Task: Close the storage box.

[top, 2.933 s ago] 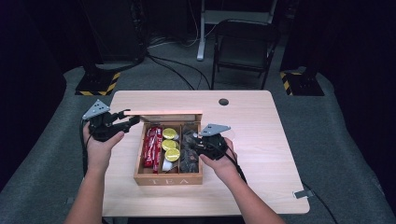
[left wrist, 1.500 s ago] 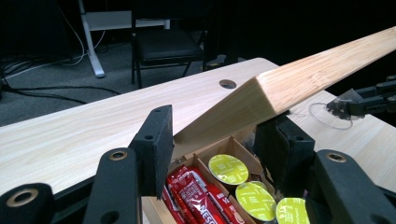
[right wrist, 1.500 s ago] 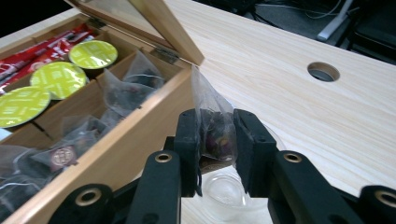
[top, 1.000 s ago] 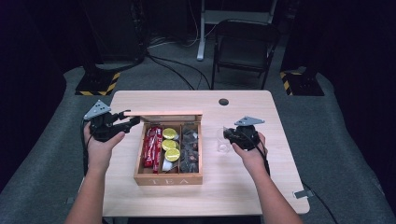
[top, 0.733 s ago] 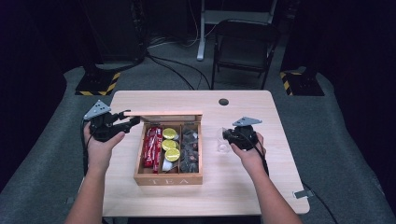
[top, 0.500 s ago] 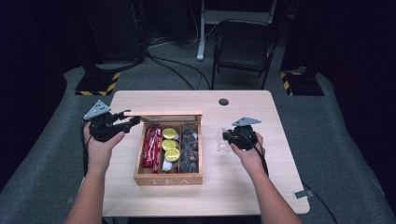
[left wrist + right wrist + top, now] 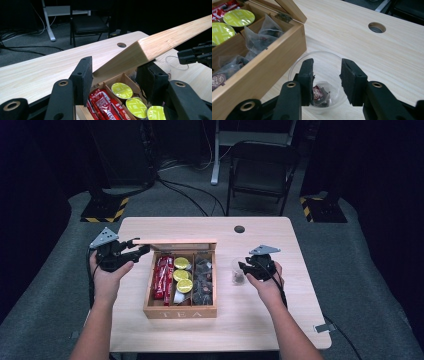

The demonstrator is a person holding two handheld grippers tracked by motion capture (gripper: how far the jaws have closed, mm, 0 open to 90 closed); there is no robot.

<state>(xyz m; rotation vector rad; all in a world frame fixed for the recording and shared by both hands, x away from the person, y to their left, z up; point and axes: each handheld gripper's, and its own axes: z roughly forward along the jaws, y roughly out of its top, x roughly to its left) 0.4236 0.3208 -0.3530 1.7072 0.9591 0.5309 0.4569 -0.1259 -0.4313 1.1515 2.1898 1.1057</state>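
Teabag (image 7: 320,94) lies in cup (image 7: 329,62) beneath right hand-held gripper (image 7: 326,75).

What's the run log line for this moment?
left tool: shut on box lid, held up | right tool: jaws just opening over clear cup | tea bag: in cup, released

Box lid (image 7: 160,45): far end cut by right gripper-view edge. Red sachets (image 7: 105,105): print cut by bottom edge. Teabag (image 7: 320,93) in clear cup (image 7: 322,60): partly hidden behind right tongs (image 7: 327,75); label too small to read. Box (image 7: 262,67): left part out of frame.
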